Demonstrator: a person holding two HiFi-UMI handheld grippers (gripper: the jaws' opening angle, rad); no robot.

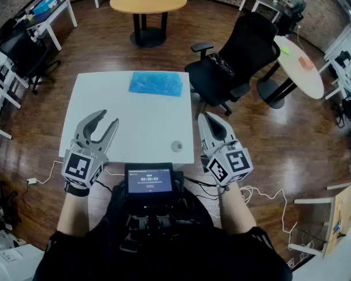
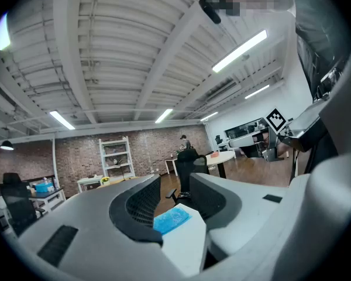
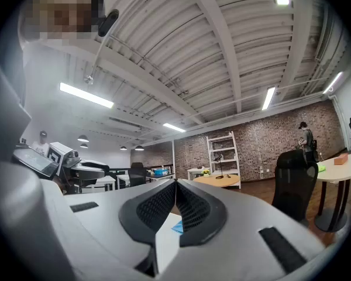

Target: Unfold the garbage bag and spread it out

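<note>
Both grippers [image 1: 107,119] [image 1: 205,116] short of garbage bag [image 1: 155,83]

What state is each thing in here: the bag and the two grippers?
garbage bag: folded flat, lying at the far edge of the table, untouched.
left gripper: open, nothing between its jaws.
right gripper: shut, holding nothing.

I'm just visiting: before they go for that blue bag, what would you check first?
1. Blue bag lies folded at the far edge of the table: ok.
2. Left tool jaws apart, nothing between: ok.
3. Right tool jaws together, needs opening first: not ok.
4. Tools near the bag: not ok, both hang at the near edge.
5. Small grey round thing beside the right tool, whether it's in the way: cannot tell.
</note>
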